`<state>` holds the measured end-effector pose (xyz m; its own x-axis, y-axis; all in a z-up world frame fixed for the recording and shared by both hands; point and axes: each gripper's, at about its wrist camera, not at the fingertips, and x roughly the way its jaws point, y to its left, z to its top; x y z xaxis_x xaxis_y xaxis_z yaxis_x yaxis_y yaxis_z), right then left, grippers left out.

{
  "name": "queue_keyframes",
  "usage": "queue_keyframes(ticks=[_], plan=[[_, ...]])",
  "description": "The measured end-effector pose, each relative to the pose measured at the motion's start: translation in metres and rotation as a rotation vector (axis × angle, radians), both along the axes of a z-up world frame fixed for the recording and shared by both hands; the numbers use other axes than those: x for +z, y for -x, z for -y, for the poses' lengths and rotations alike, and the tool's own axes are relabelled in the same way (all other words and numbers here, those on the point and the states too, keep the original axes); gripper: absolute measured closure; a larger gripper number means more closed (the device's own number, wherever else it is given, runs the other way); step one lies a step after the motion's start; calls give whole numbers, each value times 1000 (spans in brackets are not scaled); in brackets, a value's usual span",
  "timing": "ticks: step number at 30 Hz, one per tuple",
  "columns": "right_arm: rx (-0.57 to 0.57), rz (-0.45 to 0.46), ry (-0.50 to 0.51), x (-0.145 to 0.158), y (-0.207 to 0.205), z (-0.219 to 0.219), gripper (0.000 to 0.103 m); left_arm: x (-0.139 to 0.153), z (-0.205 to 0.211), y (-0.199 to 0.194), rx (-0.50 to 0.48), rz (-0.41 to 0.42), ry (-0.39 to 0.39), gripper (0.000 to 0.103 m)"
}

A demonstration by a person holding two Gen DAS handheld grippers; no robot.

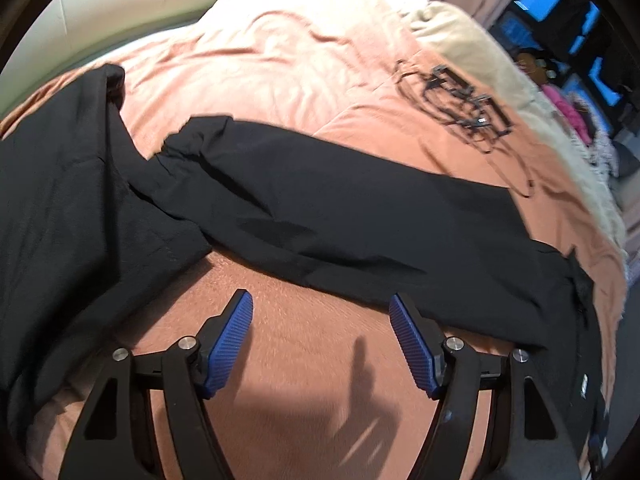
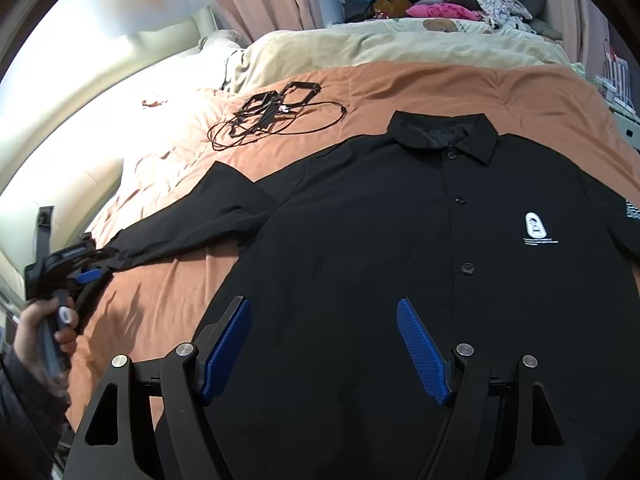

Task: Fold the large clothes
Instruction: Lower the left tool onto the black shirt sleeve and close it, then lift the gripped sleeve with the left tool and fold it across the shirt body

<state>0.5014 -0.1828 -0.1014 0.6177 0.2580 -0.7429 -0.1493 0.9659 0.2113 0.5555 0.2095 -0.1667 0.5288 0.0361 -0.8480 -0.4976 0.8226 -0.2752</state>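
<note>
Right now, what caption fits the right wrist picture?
Open tongs hover above a buttoned black shirt spread on an orange blanket.

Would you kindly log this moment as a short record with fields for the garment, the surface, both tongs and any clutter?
garment: black shirt, buttoned, lying front up, collar at the far end, one sleeve stretched sideways
surface: orange bedspread
left tongs: open, nothing between the pads, over bare bedspread just short of the sleeve
right tongs: open, nothing gripped, over the shirt's lower front
clutter: black cables and frames on the bedspread beyond the sleeve
fold progress: none visible yet
</note>
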Motion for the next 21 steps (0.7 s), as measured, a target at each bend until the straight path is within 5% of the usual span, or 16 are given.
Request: queue_keyframes(ticks=[6,9,11,13,15,21], plan=[[-4,-19,-20,-4,-9,0,31,-31,-9,-23,99,-76,2,31],[-2,-14,-21,-3,-14,-1,32,-34,-9,-33,107,-76,-69,32],[-4,-17,-23,-3,-18,-3,36,-35,-8,-38,111,-74,-104,41],[0,-28,-33,-4,-24,-5,47,-33,-8,-42,118,-59,-115,73],[5,-50,-49,-7,-33,-8,57,-30,-7,-42,112,-46,-107,93],[29,-65,-67,-12,-59,-22,64,12,-1,-32,28,69,-118,97]])
